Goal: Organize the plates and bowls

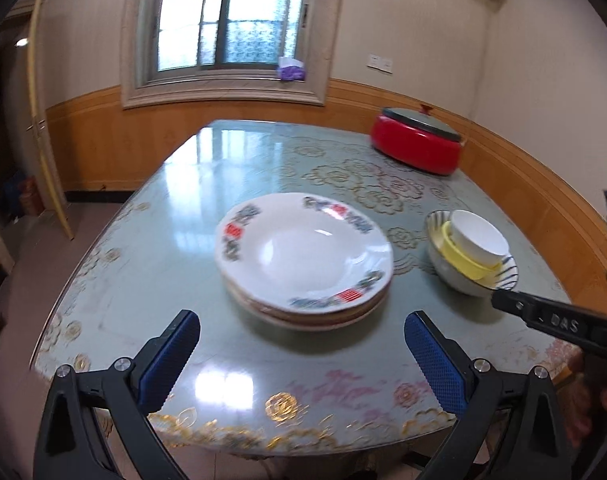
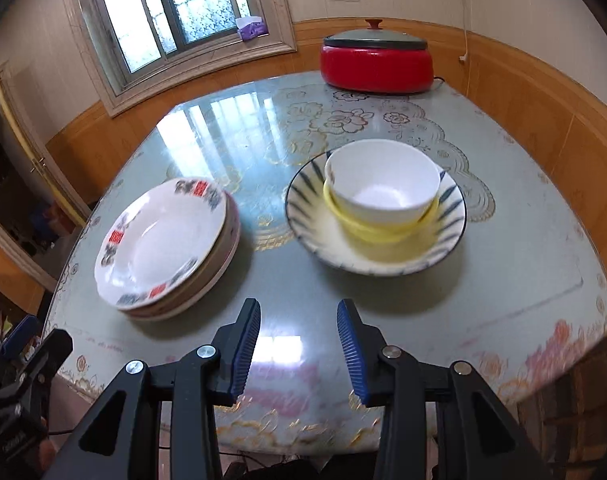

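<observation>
Left tongs (image 1: pixel 301 350): spread wide, nothing between, hovering over near table (image 1: pixel 207 216) edge. Stack of plates (image 1: pixel 303 256) just beyond the tips, centred between them. Right tongs (image 2: pixel 299 350): narrow gap, empty, over bare tabletop. Nested bowls (image 2: pixel 377 216) farther and slightly right: white bowl (image 2: pixel 383 184) in yellow bowl (image 2: pixel 383 232) in striped bowl (image 2: pixel 303 204). Plates and bowls apart, clear strip between. Open surface behind both; red pot (image 2: pixel 375 64) at far edge, well apart.
</observation>
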Action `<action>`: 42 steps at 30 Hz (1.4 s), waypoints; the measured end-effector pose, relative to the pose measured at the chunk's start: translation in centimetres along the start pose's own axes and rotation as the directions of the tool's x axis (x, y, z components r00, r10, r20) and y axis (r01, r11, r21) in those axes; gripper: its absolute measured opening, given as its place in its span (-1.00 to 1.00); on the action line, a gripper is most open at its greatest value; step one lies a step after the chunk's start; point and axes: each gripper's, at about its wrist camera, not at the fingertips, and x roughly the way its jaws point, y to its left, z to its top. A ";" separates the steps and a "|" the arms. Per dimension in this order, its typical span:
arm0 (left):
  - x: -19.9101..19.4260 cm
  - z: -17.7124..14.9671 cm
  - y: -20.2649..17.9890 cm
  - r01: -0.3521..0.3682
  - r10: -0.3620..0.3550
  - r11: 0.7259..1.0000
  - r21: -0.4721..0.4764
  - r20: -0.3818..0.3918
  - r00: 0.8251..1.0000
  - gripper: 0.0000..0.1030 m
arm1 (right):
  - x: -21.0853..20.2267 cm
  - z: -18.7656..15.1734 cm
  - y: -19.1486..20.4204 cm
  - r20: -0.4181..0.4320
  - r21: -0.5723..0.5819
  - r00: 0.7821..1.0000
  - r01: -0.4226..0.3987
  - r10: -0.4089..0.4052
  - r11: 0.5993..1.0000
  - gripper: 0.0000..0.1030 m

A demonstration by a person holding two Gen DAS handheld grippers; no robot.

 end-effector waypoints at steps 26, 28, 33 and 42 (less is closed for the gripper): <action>-1.0 -0.5 -2.1 -0.155 0.154 0.987 0.048 0.022 0.988 1.00 | -4.0 -4.9 1.5 0.092 -0.006 0.990 0.111 -0.110 0.994 0.34; -0.9 -0.6 -2.1 -0.156 0.156 0.987 0.045 0.014 0.988 1.00 | -4.1 -5.3 1.7 0.088 -0.001 0.989 0.117 -0.116 0.993 0.34; -0.6 -1.2 -2.2 -0.148 0.149 0.988 0.054 -0.028 0.988 1.00 | -4.1 -6.3 1.6 0.071 0.020 0.990 0.121 -0.122 0.993 0.34; -0.8 -1.6 -2.1 -0.150 0.152 0.987 0.055 -0.037 0.988 1.00 | -3.9 -6.6 1.7 0.058 0.033 0.991 0.121 -0.123 0.992 0.34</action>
